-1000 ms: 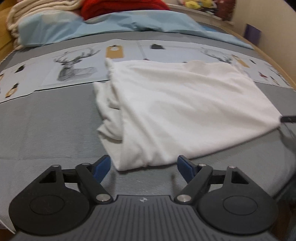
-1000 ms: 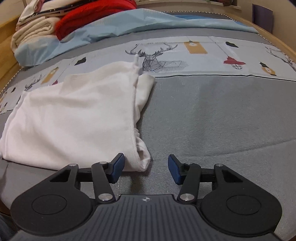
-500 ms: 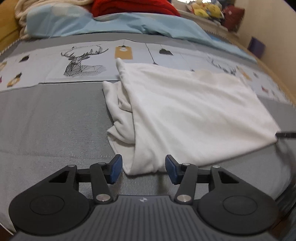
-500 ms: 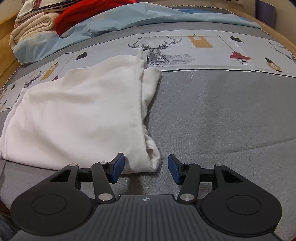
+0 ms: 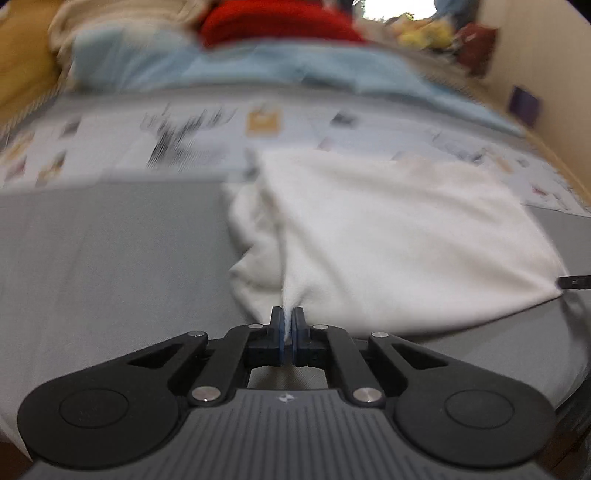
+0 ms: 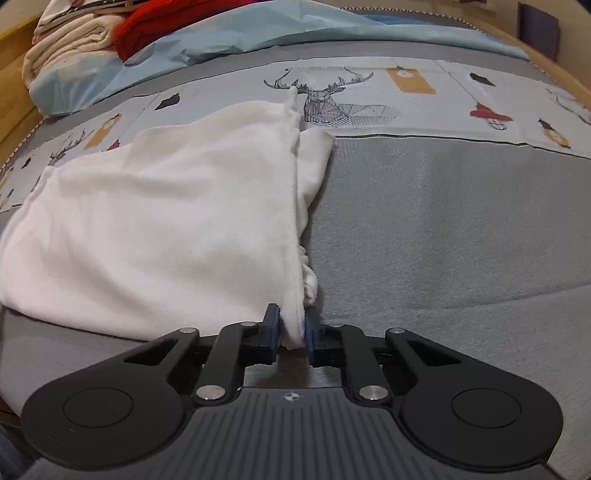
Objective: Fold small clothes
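1. White garment point(image 5: 388, 236) lies flat on the bed point(image 5: 103, 258), on the grey cover, spread ahead of both grippers; its far edge reaches the printed band with the deer drawing point(image 6: 328, 99).
2. Left gripper point(image 5: 287, 325): blue pads pressed together on the near corner of the white garment; the cloth gathers into a narrow ridge running straight away from the tips. No gap to see between the pads.
3. Left view: most of the garment spreads ahead and to the right of that gripper; a rumpled side fold bulges just left of the ridge. Frame is motion-blurred, so fine detail is unreadable.
4. Right gripper point(image 6: 291, 330): jaws closing, pads pinching the other near corner of the white garment; a thick wad of cloth sits between them, so they stand slightly apart.
5. Right view: the garment's main panel spreads ahead and to the left; its hemmed edge runs straight away from the tips, with a bunched fold just right of it.
6. A dark tip of the right gripper shows at the far right edge of the left view, touching the garment's corner.
7. Far beyond both grippers: light blue bedding point(image 6: 229, 40), red fabric point(image 6: 155, 22) and cream folded blanket point(image 6: 70, 40) piled at the bed's head.
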{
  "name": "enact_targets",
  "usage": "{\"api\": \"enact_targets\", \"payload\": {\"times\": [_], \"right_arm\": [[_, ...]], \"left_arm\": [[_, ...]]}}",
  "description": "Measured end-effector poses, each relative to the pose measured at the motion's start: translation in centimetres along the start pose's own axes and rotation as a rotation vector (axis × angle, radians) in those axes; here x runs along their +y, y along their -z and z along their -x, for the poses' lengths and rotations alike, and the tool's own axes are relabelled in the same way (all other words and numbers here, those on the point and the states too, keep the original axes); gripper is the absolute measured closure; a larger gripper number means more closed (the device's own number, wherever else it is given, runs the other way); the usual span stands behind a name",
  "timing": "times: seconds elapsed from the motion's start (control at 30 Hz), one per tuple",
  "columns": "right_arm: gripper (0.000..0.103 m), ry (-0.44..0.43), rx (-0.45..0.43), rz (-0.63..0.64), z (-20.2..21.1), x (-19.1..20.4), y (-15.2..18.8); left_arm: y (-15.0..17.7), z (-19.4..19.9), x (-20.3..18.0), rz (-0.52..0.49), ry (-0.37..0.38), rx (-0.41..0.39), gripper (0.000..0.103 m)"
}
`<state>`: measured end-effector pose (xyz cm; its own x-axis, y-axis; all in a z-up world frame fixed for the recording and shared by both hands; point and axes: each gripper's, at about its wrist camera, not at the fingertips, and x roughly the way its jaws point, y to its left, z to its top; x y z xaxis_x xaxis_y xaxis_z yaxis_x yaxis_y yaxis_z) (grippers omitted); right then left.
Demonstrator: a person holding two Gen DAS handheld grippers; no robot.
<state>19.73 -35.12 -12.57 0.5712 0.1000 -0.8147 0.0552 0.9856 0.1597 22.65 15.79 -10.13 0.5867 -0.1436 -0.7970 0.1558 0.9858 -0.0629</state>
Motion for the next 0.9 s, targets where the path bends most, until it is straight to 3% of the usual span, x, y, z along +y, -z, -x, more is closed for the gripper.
{"api": "enact_targets", "payload": {"times": [0.07, 0.17, 0.37, 0.43, 0.5, 0.57, 0.63, 0.7, 0.9], "right_arm": [[0.09, 0.0, 0.016, -0.011, -0.3, -0.5, 0.1], [0.09, -0.012, 0.018, -0.007, -0.3, -0.7, 0.0], [0.09, -0.006, 0.013, -0.008, -0.3, -0.7, 0.0], [0.085, -0.005, 0.011, -0.018, -0.2, -0.9, 0.0], [0.067, 0.009, 0.013, -0.035, 0.2, -1.2, 0.2], [0.065, 0.018, 0.012, -0.043, 0.7, -1.3, 0.3], [0.064, 0.012, -0.008, -0.04, 1.5, -1.3, 0.5], [0.06, 0.017, -0.054, -0.038, 2.6, -1.1, 0.6], [0.056, -0.043, -0.257, -0.003, 6.0, 1.3, 0.6]], "left_arm": [[0.8, -2.3, 1.1, 0.027, -0.027, 0.132, 0.099], [0.9, -2.0, 0.4, -0.035, -0.045, 0.104, 0.099], [0.7, -1.8, 0.6, -0.03, -0.06, 0.102, 0.094], [0.5, -1.0, 0.8, -0.026, -0.134, 0.07, 0.094], [0.5, -0.4, 1.7, -0.001, -0.18, 0.062, 0.091], [0.5, 0.2, 2.6, 0.047, -0.2, 0.056, 0.078], [0.4, 1.1, 2.9, 0.076, -0.217, 0.029, 0.039], [0.3, 2.5, 2.5, 0.096, -0.238, -0.029, 0.018], [-0.3, 5.4, -0.8, 0.121, -0.187, -0.159, 0.015]]}}
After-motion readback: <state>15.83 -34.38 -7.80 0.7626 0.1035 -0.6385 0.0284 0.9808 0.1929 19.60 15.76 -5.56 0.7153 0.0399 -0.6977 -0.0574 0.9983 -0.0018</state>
